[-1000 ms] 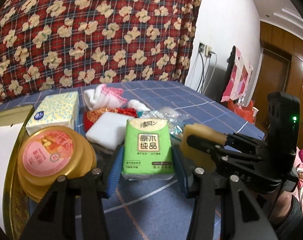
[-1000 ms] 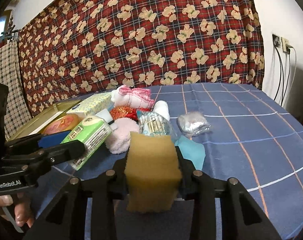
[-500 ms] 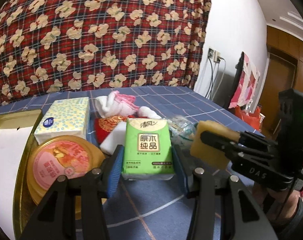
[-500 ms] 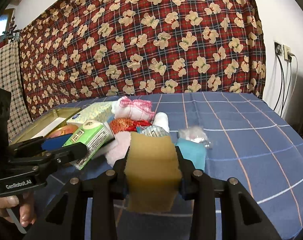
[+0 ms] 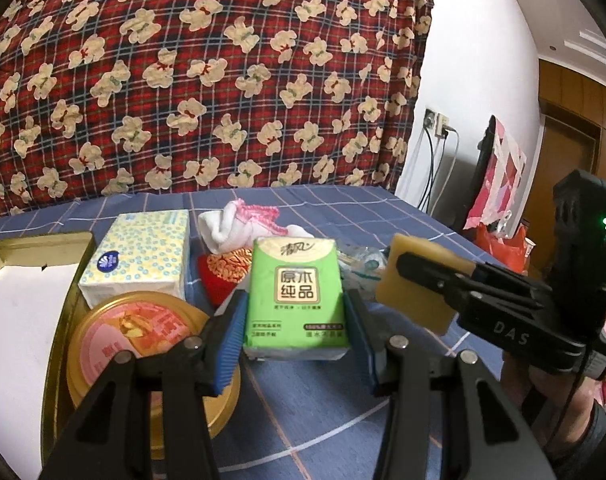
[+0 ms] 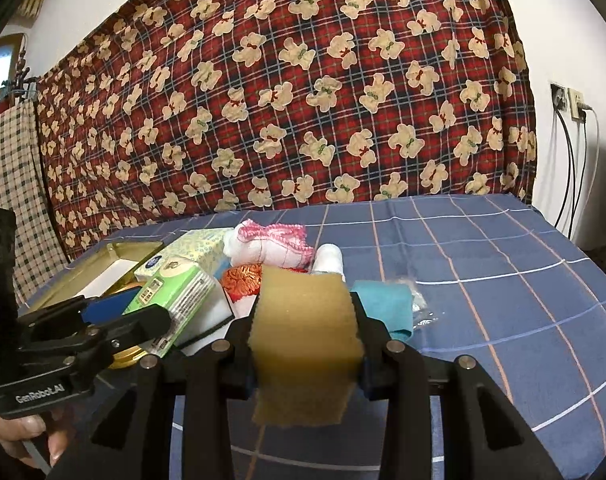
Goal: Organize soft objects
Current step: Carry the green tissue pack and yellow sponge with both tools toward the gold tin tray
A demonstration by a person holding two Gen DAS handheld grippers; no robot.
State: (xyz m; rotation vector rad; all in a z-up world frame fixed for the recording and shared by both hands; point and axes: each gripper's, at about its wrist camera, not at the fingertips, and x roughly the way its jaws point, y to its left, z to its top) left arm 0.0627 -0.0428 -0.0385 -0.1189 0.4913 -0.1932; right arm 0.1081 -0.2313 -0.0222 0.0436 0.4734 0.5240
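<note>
The left gripper (image 5: 295, 340) is pinching a green tissue pack (image 5: 294, 298) between its blue pads, holding it clear of the blue checked cloth (image 6: 503, 280); the pack's long axis is running straight away from the camera, printed face up. The right gripper (image 6: 307, 344) is squeezing a yellow sponge (image 6: 307, 340) that is standing upright between its jaws. Behind them, a white sock (image 5: 239, 228), a boxed tissue pack (image 5: 139, 252), a round tin (image 5: 143, 336) and a gold tray (image 5: 59, 320) are lying close together.

gold tin (image 5: 7, 248): cut by left edge | teal cloth (image 6: 387, 308): half behind sponge (image 6: 307, 332)
</note>
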